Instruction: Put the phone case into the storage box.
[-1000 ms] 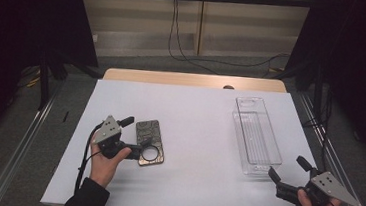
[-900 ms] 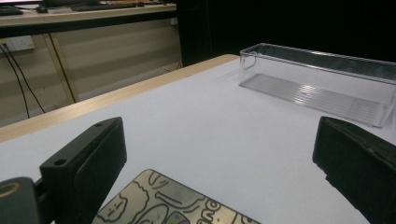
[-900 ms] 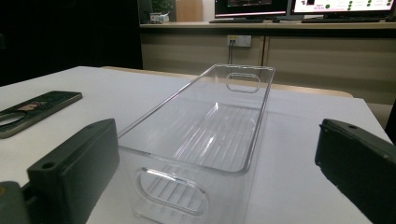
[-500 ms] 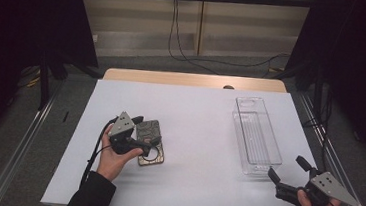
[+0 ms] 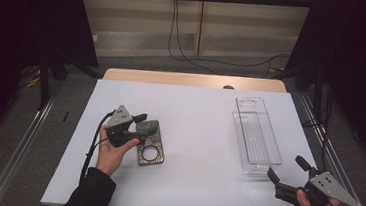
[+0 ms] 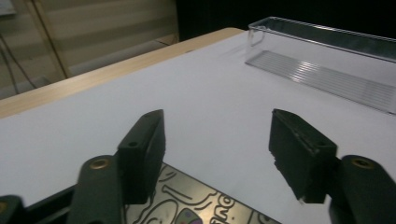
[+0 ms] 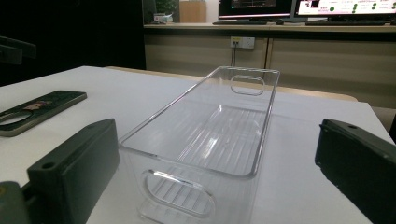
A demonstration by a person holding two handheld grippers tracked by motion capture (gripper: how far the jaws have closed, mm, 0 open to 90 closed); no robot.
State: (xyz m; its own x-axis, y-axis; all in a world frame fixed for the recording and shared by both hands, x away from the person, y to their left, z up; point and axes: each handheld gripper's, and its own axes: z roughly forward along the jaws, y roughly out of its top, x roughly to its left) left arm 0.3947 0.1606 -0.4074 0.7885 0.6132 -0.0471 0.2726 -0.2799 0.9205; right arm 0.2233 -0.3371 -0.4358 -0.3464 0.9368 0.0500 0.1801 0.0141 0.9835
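A dark patterned phone case (image 5: 151, 149) with a round hole lies flat on the white sheet, left of centre. My left gripper (image 5: 141, 128) reaches over its near-left end from the left. Its jaws have just been closing and stand part-way apart in the left gripper view (image 6: 217, 140). The case (image 6: 196, 210) lies low between and under them, and no pad visibly presses on it. My right gripper (image 5: 286, 167) rests open at the front right, pointing at the near end of a clear plastic bin (image 5: 257, 137). That empty bin (image 7: 210, 130) stands just ahead of its jaws.
The white sheet (image 5: 200, 109) covers a wooden table whose far edge (image 5: 193, 80) shows bare. Metal rails run along both sides. In the right gripper view the case (image 7: 37, 109) lies far to the left, and desks with monitors stand behind.
My left gripper has moved right from beside the phone case to over its end, and its jaws have narrowed. The right gripper, the bin and the case have stayed put.
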